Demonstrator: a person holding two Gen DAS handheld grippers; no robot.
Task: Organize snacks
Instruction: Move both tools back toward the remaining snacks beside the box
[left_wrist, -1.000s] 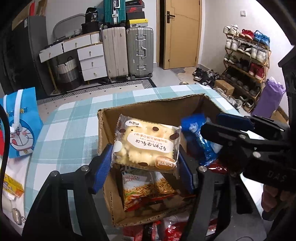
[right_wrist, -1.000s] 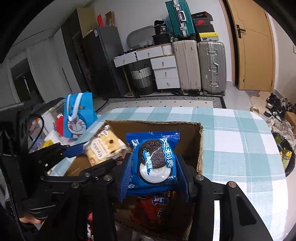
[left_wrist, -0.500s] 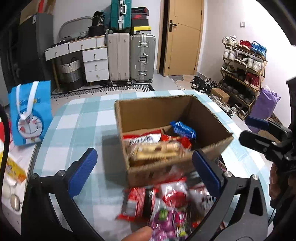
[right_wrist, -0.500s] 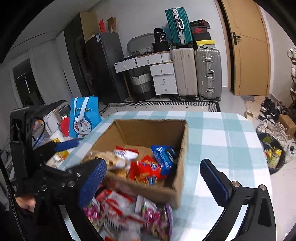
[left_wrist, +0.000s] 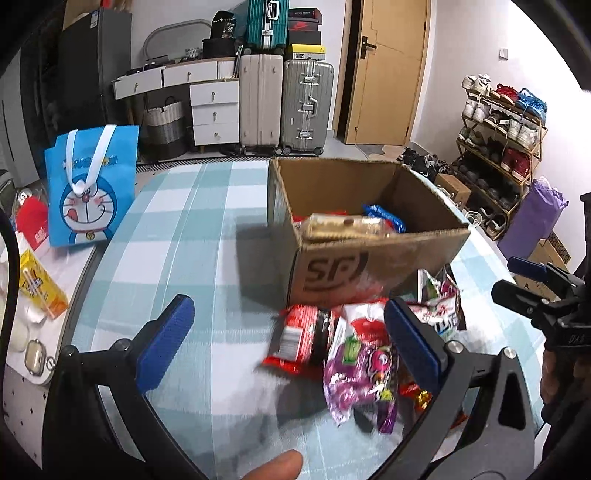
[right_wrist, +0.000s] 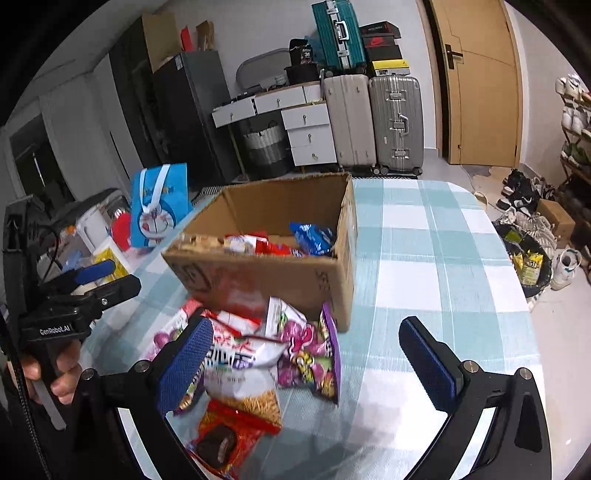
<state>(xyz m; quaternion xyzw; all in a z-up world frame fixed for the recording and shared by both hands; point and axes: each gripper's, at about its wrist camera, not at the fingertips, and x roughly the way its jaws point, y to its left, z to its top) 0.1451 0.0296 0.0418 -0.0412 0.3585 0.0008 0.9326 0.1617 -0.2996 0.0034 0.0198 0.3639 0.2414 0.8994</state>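
A brown cardboard box (left_wrist: 380, 266) (right_wrist: 266, 280) stands on the checked table and holds several snack packets, among them a blue cookie pack (left_wrist: 384, 216) (right_wrist: 312, 238) and a pale cake pack (left_wrist: 345, 225). Loose packets lie in front of the box: a red one (left_wrist: 295, 339), a purple one (left_wrist: 364, 376) (right_wrist: 314, 358) and a white one (right_wrist: 240, 354). My left gripper (left_wrist: 291, 339) hangs open above the pile's left side, nothing between its fingers. My right gripper (right_wrist: 306, 365) is open too, over the pile. Each gripper shows in the other's view, the right gripper (left_wrist: 532, 280) and the left gripper (right_wrist: 99, 277).
A blue cartoon gift bag (left_wrist: 90, 188) (right_wrist: 159, 206) stands at the table's left edge beside small items, including a yellow carton (left_wrist: 40, 284). Suitcases, drawers and a shoe rack (left_wrist: 498, 136) stand beyond the table. A fingertip (left_wrist: 273, 467) shows at the bottom edge.
Both grippers let go of their packs, the cake and the blue cookies, which now lie in the box. Both pulled back from the box and stand open over the loose pile.
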